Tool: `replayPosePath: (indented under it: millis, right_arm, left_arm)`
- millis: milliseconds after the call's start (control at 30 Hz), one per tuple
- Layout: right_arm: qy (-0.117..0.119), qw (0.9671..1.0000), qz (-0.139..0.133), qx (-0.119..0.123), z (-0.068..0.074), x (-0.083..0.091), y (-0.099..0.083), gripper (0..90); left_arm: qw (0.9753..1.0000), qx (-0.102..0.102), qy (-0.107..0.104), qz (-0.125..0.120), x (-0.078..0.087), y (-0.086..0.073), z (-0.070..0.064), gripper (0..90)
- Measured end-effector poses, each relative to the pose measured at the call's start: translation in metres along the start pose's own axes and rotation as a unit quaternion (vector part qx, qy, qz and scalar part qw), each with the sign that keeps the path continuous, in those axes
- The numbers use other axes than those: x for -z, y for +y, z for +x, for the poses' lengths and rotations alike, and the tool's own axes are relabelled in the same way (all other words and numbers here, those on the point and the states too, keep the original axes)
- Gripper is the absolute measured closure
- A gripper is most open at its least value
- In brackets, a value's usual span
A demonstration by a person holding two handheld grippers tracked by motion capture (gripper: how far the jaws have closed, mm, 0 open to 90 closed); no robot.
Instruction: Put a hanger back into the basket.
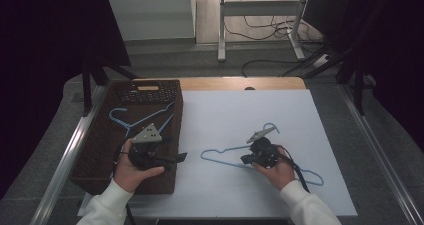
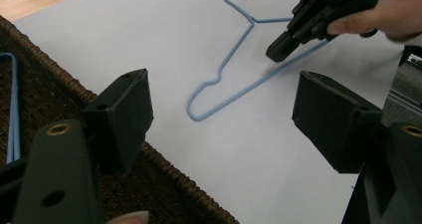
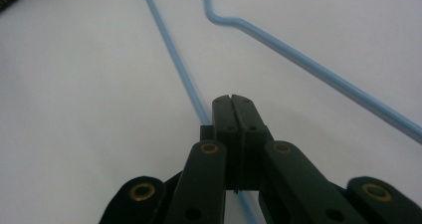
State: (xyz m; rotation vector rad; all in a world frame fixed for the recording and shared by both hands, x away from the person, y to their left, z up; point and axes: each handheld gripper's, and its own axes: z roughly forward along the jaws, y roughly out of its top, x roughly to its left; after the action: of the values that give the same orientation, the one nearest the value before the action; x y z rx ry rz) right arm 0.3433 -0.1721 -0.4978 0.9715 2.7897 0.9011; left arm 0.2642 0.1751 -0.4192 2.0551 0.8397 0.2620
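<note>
High view — white table [image 1: 225, 120], wicker basket [image 1: 100, 150], left gripper [image 1: 172, 158] fingers spread, right gripper [image 1: 246, 159] pinching blue hanger [image 1: 220, 157].

High view is dim and soft, dark vignetted corners, the white table sheet [image 1: 240, 125] the brightest patch, light looks overhead with only faint shadows. Left gripper view brighter, the blue hanger [image 2: 234, 64] fairly sharp with a soft shadow under the right gripper [image 2: 278, 50], near jaws a bit blurred, slight wide-angle bend at edges. Right gripper view has even flat light, no glare, hanger wire blurring toward the top edge.
</note>
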Motion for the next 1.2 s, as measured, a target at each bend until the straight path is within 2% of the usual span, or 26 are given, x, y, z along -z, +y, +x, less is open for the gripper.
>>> replayPosePath:
  millis: [233, 300, 433, 500, 633, 733, 833, 900, 967, 1200]
  right_arm:
    - [0.017, 0.9997, 0.010, 0.011, 0.011, -0.022, 0.010, 89.9]
    - [0.026, 0.9995, 0.014, 0.011, 0.014, -0.025, 0.010, 89.9]
    - [0.028, 0.9992, 0.020, 0.017, 0.019, -0.029, 0.010, 89.9]
    - [0.020, 0.9995, 0.014, 0.019, 0.019, -0.028, 0.010, 89.9]
    - [0.004, 0.9999, -0.012, 0.006, 0.012, -0.021, 0.013, 89.9]
    - [-0.008, 0.9999, -0.007, -0.003, 0.004, -0.024, 0.014, 89.9]
    - [0.000, 1.0000, -0.002, -0.007, 0.002, -0.030, 0.013, 89.9]
    - [0.016, 0.9999, -0.001, -0.005, 0.004, -0.031, 0.014, 89.9]
    - [0.016, 0.9998, 0.004, 0.006, 0.009, -0.031, 0.014, 90.0]
    - [0.041, 0.9987, 0.018, 0.025, 0.028, -0.027, 0.002, 89.9]
  left_arm:
    - [1.0000, 0.000, 0.000, 0.001, 0.000, -0.001, -0.001, 23.6]
    - [1.0000, 0.001, 0.000, 0.001, 0.000, -0.002, 0.000, 23.6]
    - [1.0000, 0.003, 0.000, 0.000, 0.001, -0.002, 0.001, 23.6]
    - [1.0000, 0.003, 0.001, 0.000, 0.001, -0.002, 0.001, 23.6]
    - [1.0000, 0.003, 0.000, 0.001, 0.000, -0.002, 0.001, 23.6]
    - [1.0000, 0.002, 0.000, 0.003, -0.001, -0.002, 0.001, 23.6]
    - [1.0000, 0.002, 0.001, 0.003, -0.001, -0.002, 0.001, 23.6]
    - [1.0000, 0.003, 0.001, 0.002, 0.000, -0.002, 0.001, 23.6]
    - [1.0000, 0.004, 0.001, 0.001, 0.000, -0.002, 0.002, 23.6]
    - [1.0000, 0.001, 0.002, -0.003, 0.003, -0.001, 0.001, 23.6]
